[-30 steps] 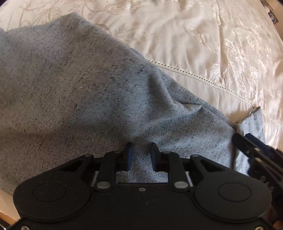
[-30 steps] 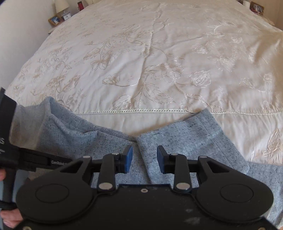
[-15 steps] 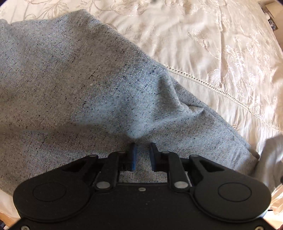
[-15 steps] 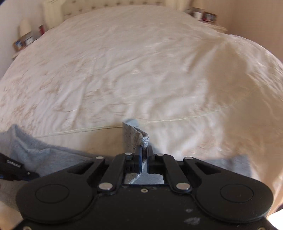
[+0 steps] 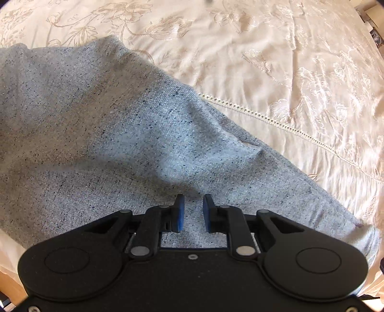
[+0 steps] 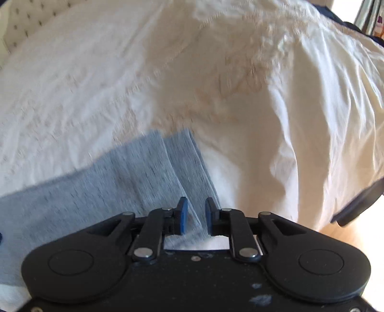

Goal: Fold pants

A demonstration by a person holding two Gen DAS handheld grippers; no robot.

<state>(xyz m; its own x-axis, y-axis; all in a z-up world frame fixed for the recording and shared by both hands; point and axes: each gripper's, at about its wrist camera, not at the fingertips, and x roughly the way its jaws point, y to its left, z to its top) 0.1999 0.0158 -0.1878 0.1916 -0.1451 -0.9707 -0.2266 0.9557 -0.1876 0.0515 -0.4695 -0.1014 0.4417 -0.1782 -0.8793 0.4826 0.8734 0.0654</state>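
Item: left claw (image 5: 193,212). Pads parted a little, pointed steeply down over the pants (image 5: 100,134); grey fabric shows in the gap, but whether the pads press it cannot be told.

Item: right claw (image 6: 195,216). Jaws opening; a narrow end of the pants (image 6: 134,172), with a cuff-like band at its tip, runs between the pads, neither of which is seen pressing it. The view is motion-blurred.

Step in hand, as judged: laying the leg end out straight before the fold. To do it well, the right claw should let the cloth drop flat and lift clear without dragging it, while the left keeps the broad part of the garment from sliding. The knit looks soft and slack, likely to bunch if pulled.

Item: pants. Speckled grey-blue knit, spread on the bed from 9 o'clock toward 4 o'clock in the left view, creased near the middle.

Item: bedspread (image 5: 288,72). Cream, embroidered with flowers, an eyelet seam (image 5: 264,117) running toward 3 o'clock; rumpled at 2 o'clock in the right view.

Item: headboard (image 6: 21,21). Pale, buttoned, at 10 o'clock, farthest back.
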